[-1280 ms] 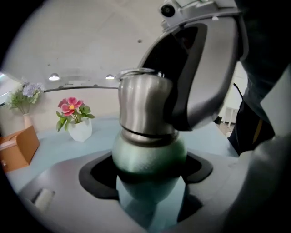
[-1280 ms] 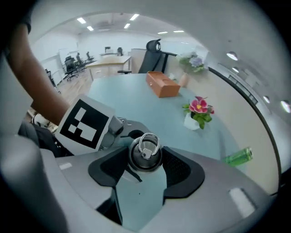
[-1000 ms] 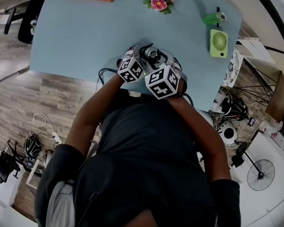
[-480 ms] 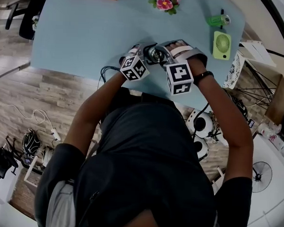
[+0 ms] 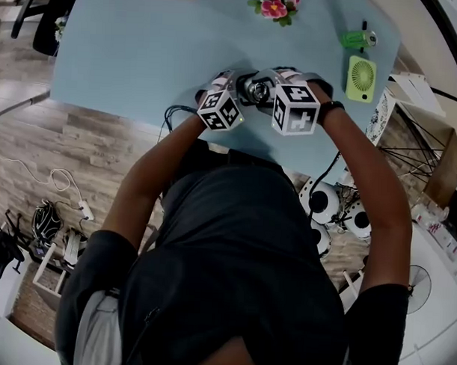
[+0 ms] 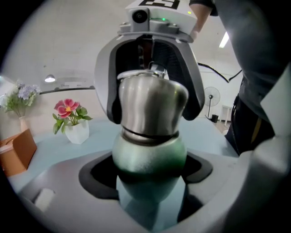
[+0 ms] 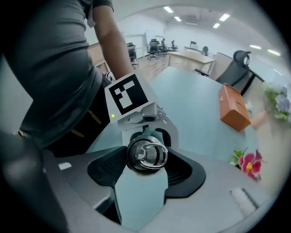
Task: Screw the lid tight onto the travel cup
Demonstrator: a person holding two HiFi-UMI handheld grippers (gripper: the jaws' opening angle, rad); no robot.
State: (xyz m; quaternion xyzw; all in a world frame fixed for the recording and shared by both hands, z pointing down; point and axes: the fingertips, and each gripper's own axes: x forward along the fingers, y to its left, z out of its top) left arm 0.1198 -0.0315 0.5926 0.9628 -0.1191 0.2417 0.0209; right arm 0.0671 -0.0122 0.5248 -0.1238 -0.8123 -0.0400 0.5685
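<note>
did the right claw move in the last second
Yes. In the head view the right claw has swung away from the table's near edge toward the green fan, and its marker cube has rolled.

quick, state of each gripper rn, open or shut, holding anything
Left gripper: closed on the body of the green travel cup.
Right gripper: closed on the steel lid, gripping it from above.

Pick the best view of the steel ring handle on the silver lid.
Right gripper view: it looks nearly straight down on the steel ring handle. Left gripper view catches only its edge; head view, a tiny glint.
</note>
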